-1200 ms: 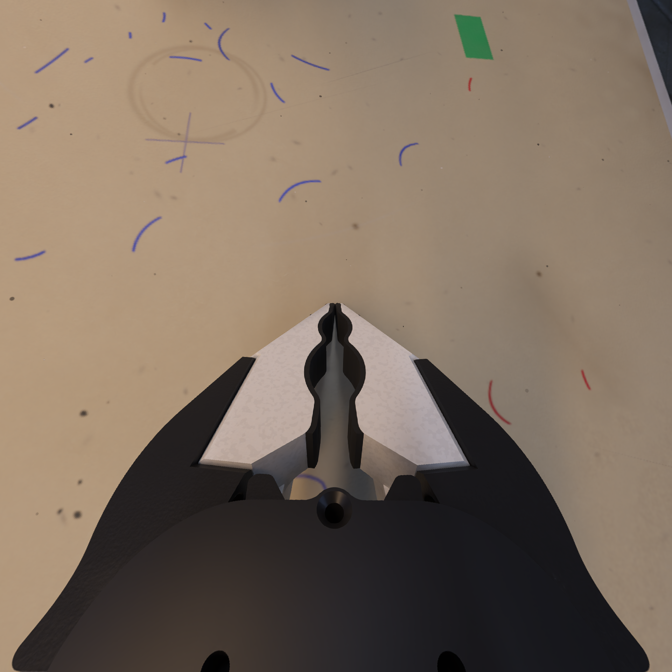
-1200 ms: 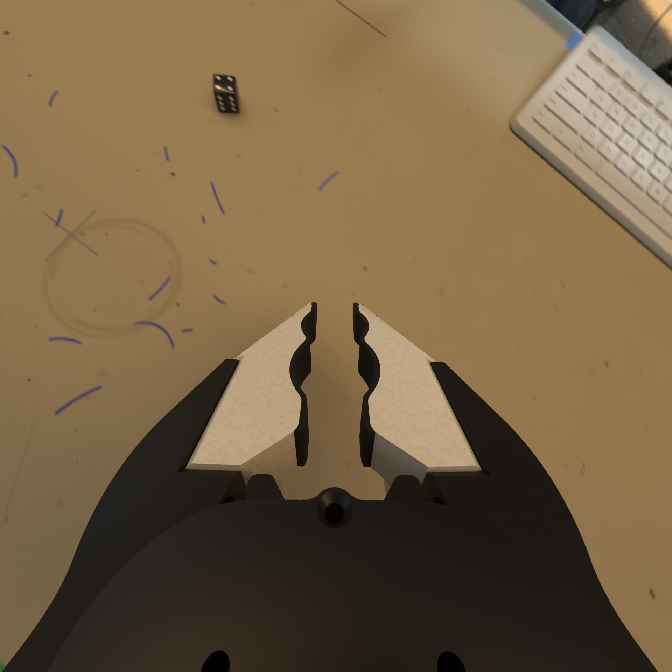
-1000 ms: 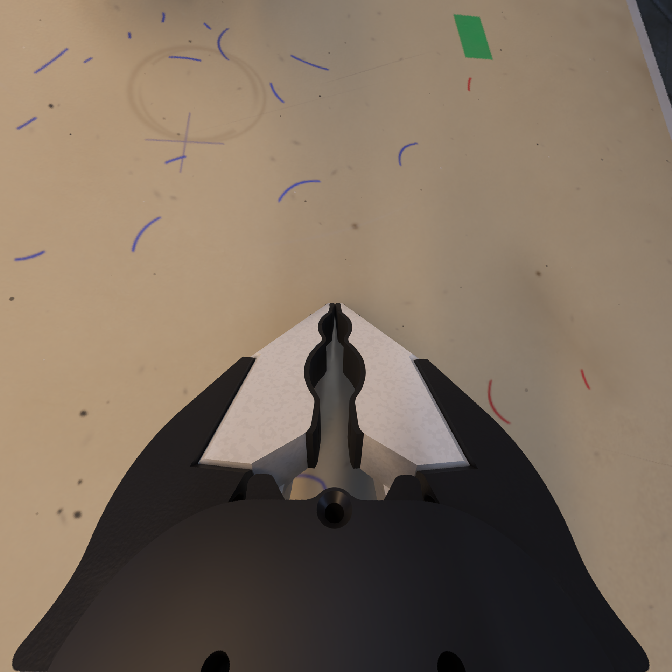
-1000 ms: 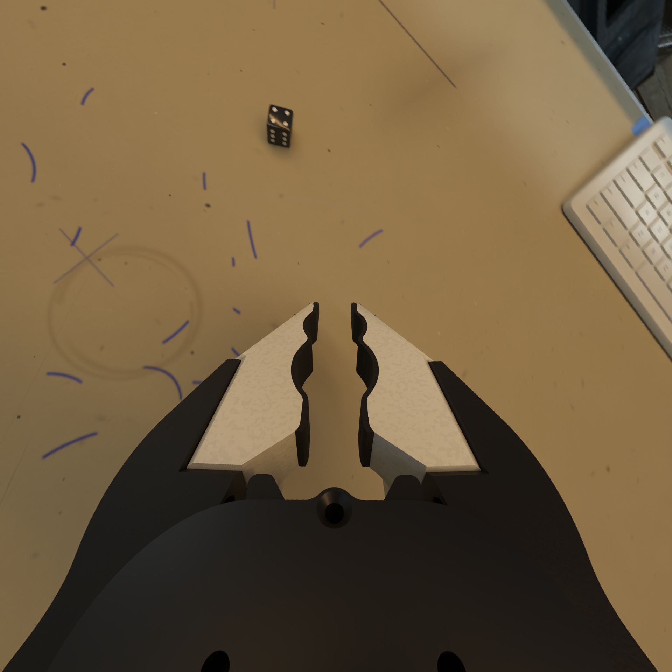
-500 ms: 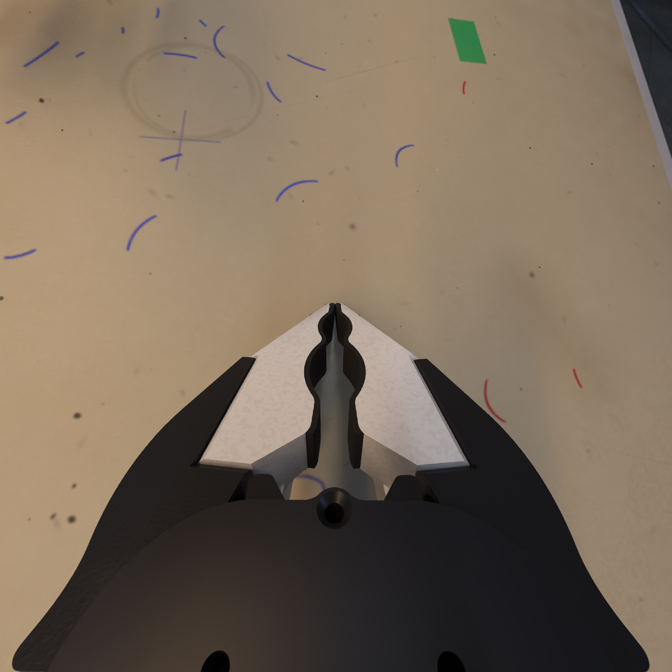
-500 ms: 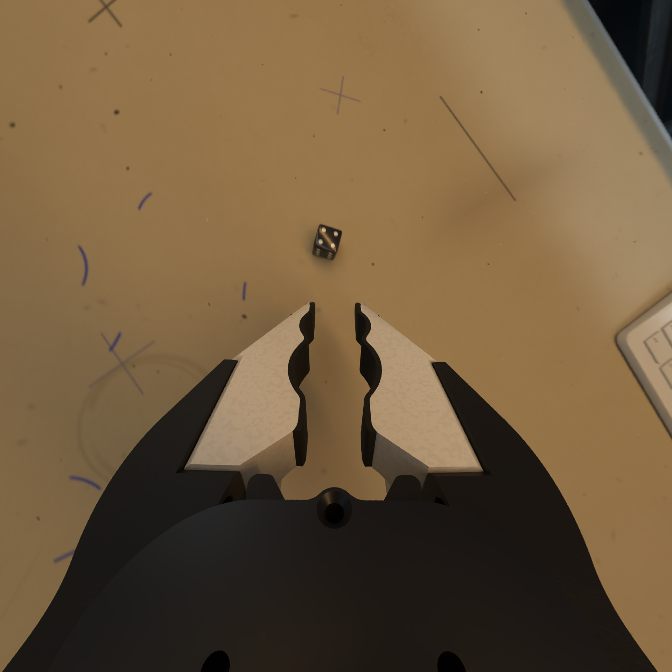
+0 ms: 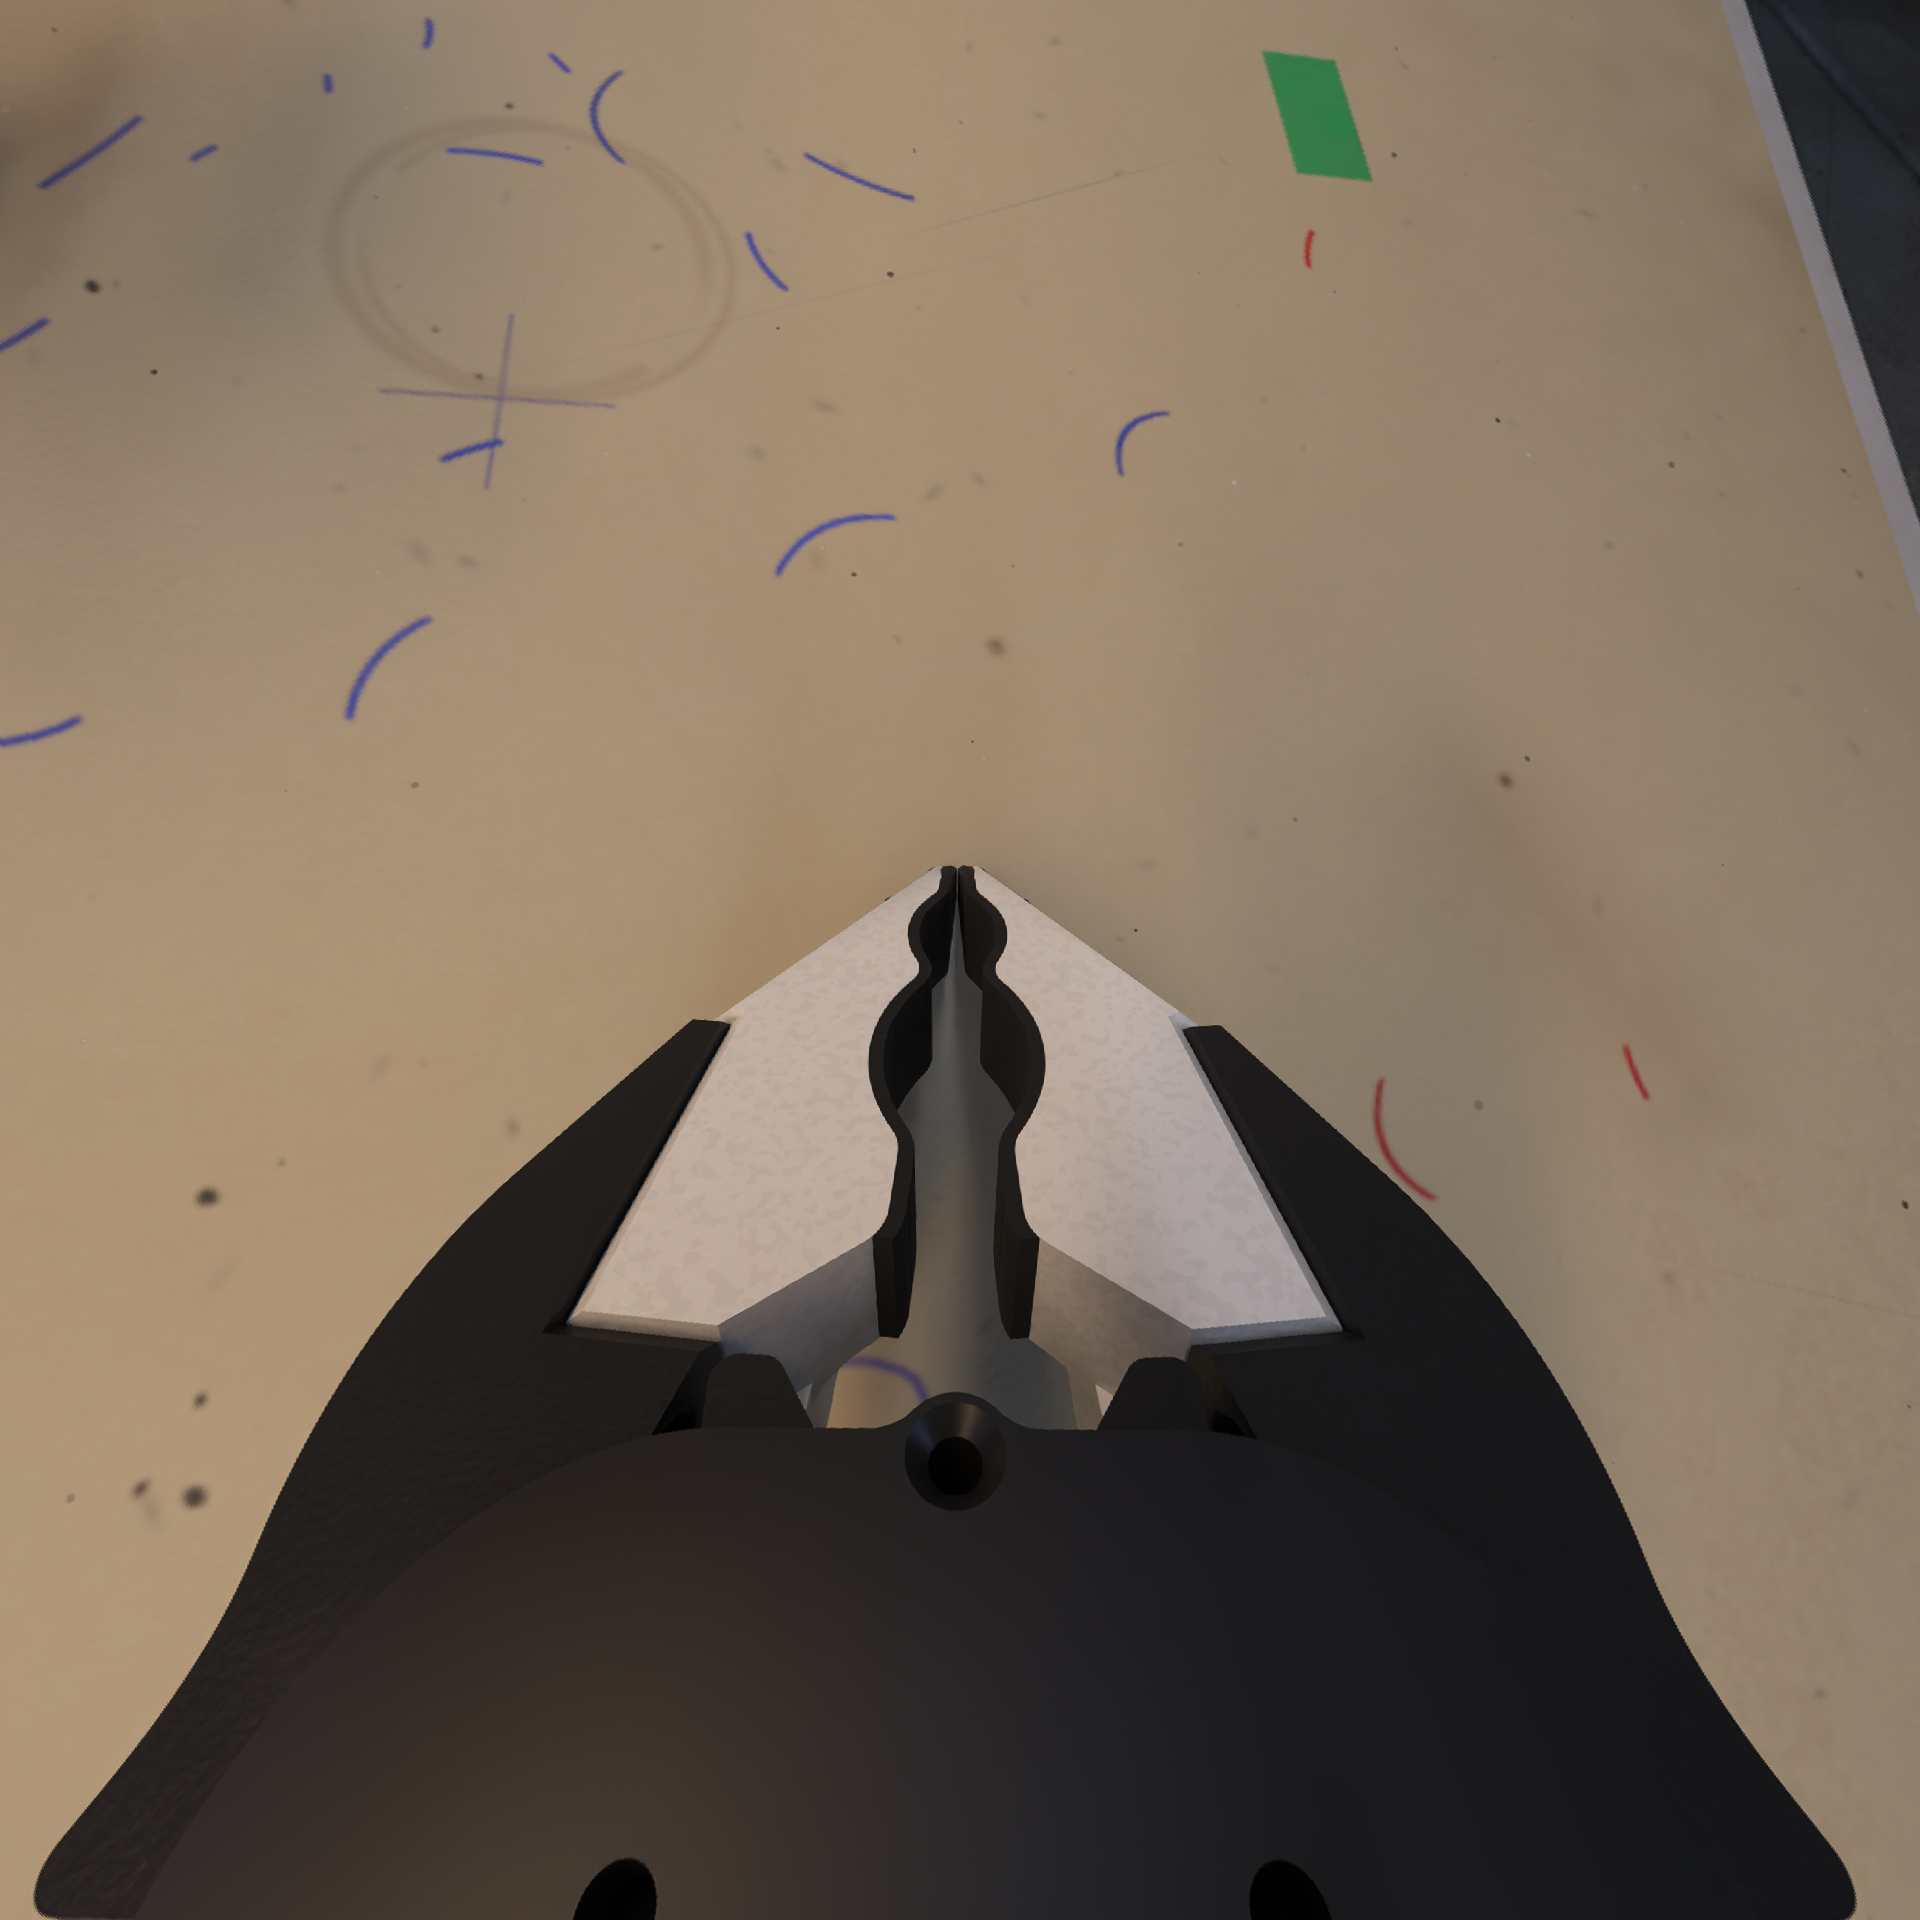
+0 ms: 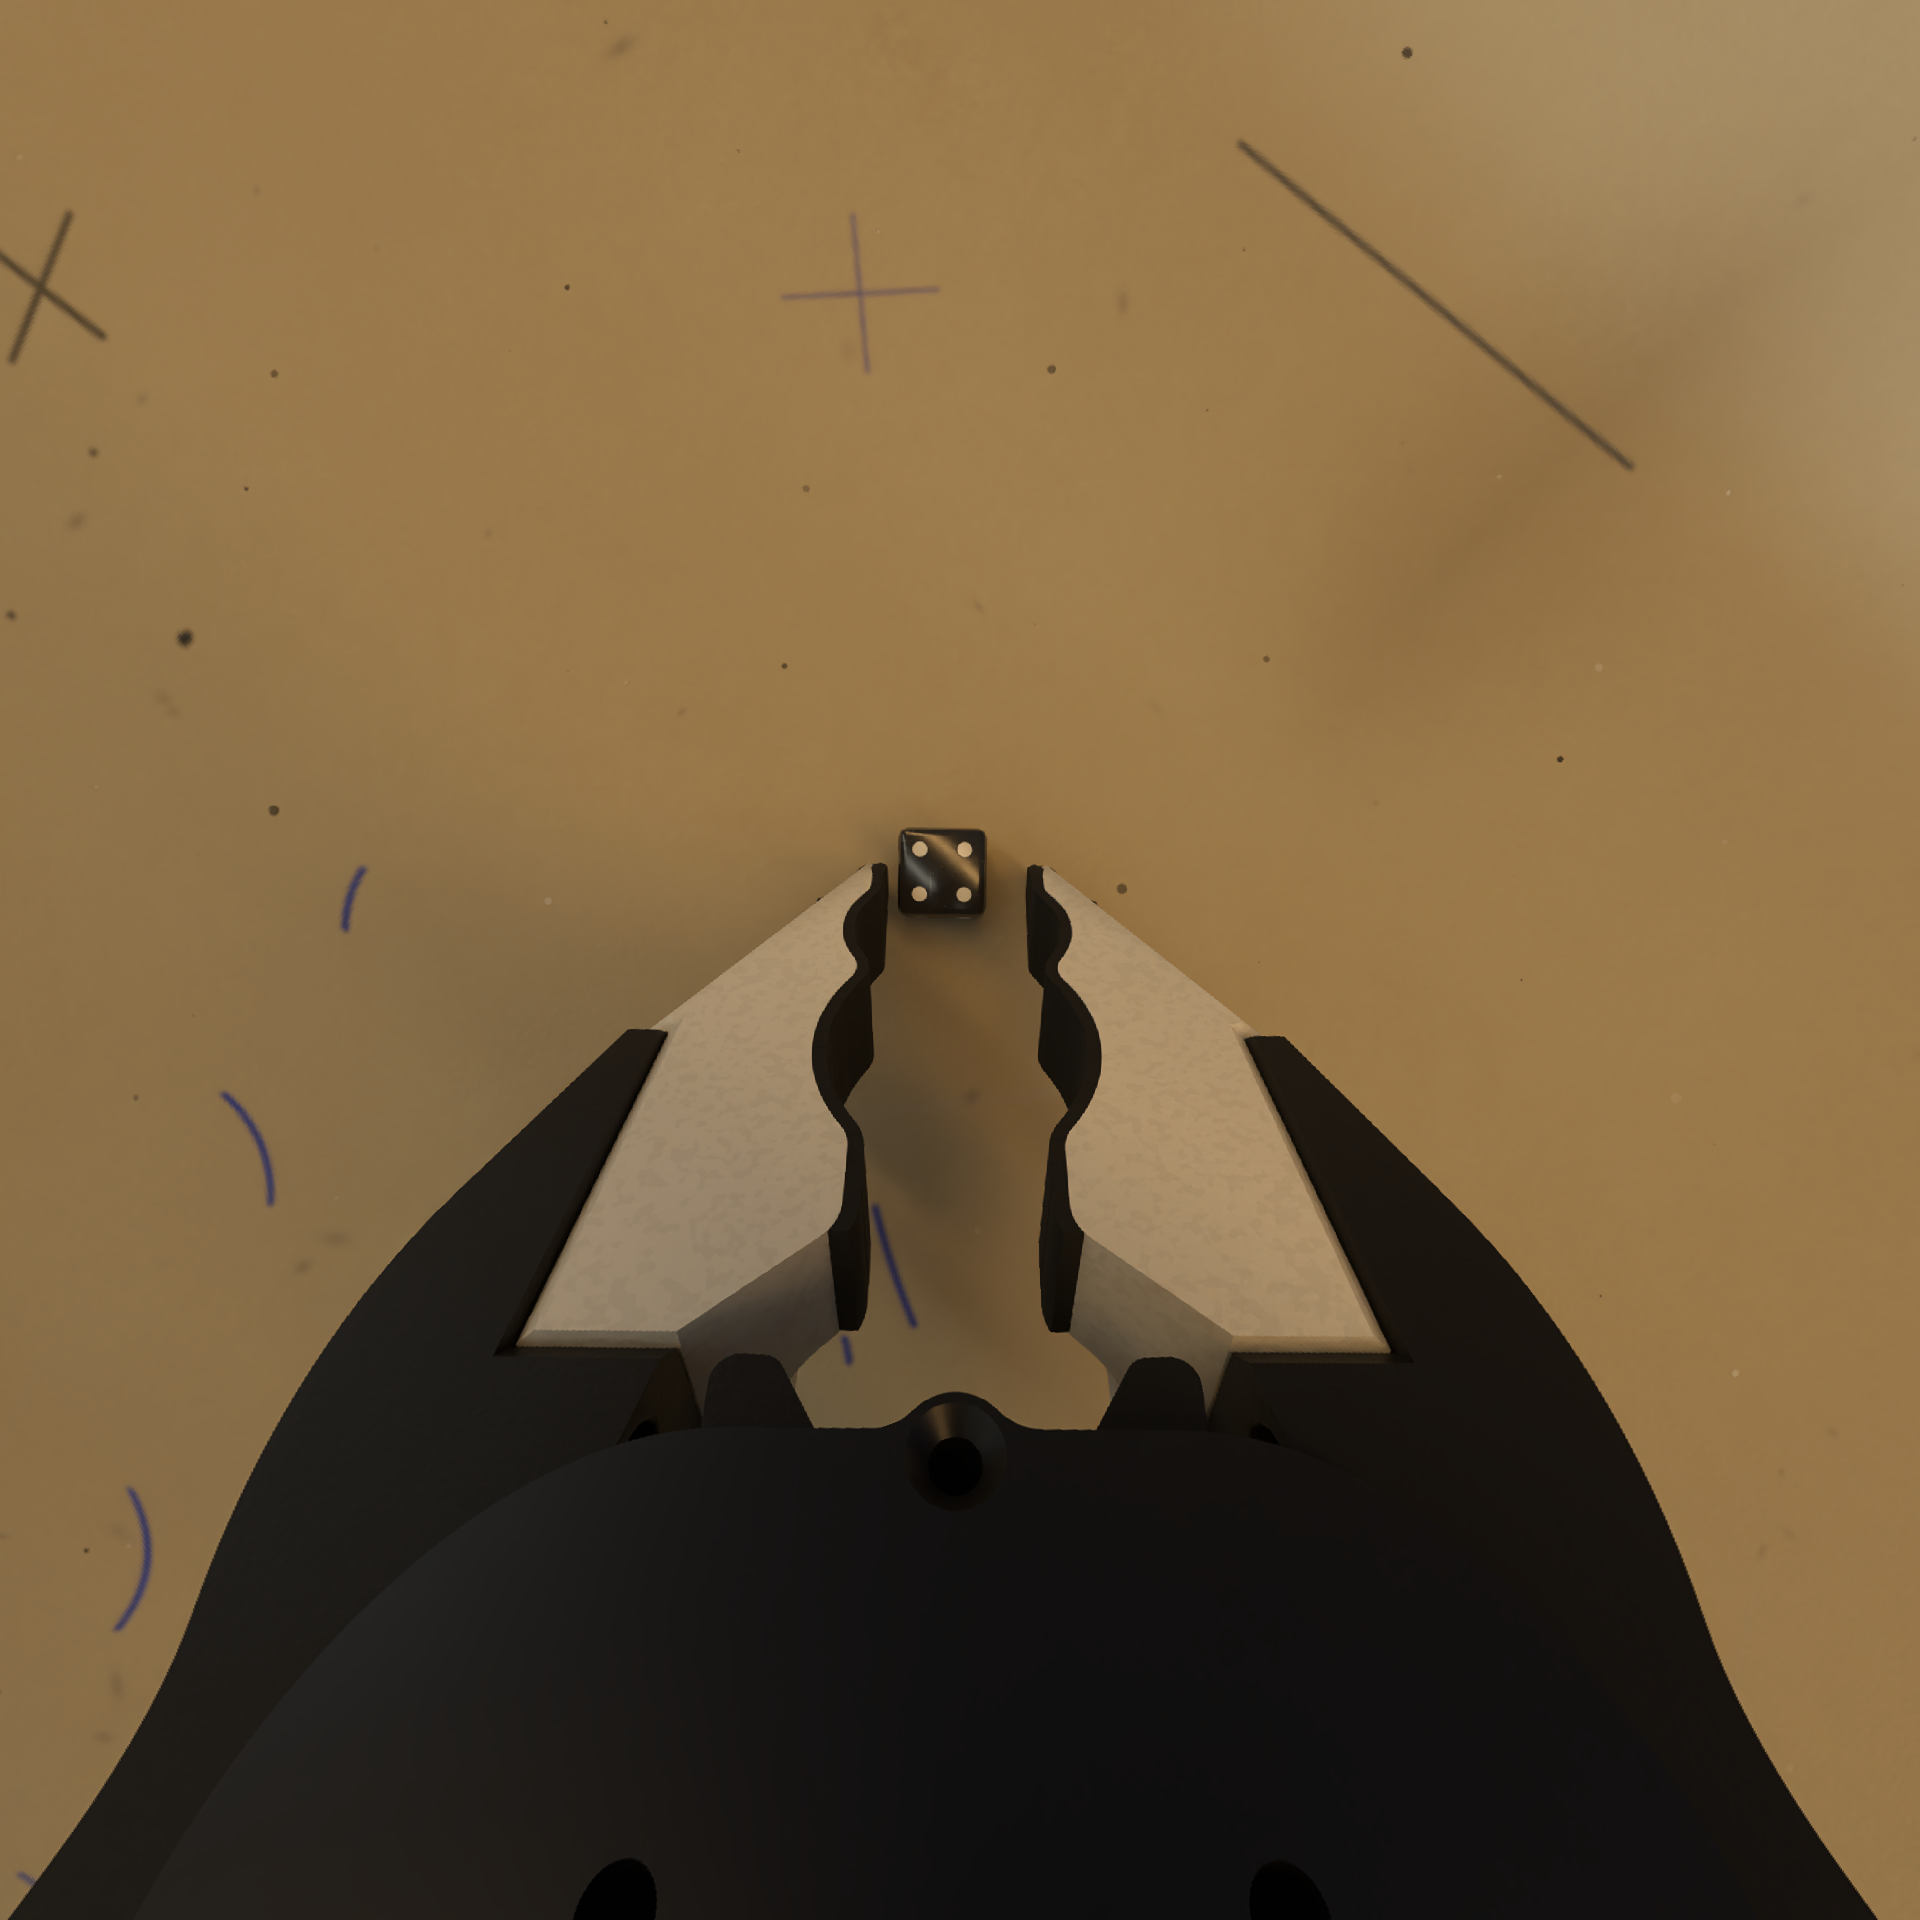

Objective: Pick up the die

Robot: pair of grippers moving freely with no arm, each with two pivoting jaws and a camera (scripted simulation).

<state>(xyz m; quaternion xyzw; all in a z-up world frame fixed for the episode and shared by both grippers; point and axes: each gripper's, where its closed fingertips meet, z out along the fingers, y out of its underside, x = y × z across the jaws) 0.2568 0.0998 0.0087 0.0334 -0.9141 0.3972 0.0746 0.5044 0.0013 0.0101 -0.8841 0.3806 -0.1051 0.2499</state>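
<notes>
Right wrist view is showing the table (image 8: pixel 1351 727) filling the frame, tan and scuffed, with pen crosses at the upper left and upper centre and a dark line slanting across the upper right; the keyboard that was sitting at the right edge half a second ago is now out of frame. Below that, the right gripper (image 8: pixel 951 883) is taking up the lower half, its tongs standing narrowly apart and holding nothing. The die (image 8: pixel 941 872), black with four pale pips facing the camera, is sitting at mid-frame right at the fingertips, nearer the left-hand finger and just beside it; I cannot tell if they are touching. A second ago it was lying well up in the frame and off to the left, then closer at half a second, so the gripper has been closing in and lining up, and the die's top face is now reading square-on where a side face was showing before. That suggests the approach is nearly over: a small advance and a slight shift toward the left of the frame would likely centre the die between the tongs before they close. Left wrist view is looking much as before: the left gripper (image 7: pixel 956 878) is hanging over marked table, tongs pressed together on nothing, with a green patch (image 7: pixel 1316 116) at the upper right, barely shifted.
</notes>
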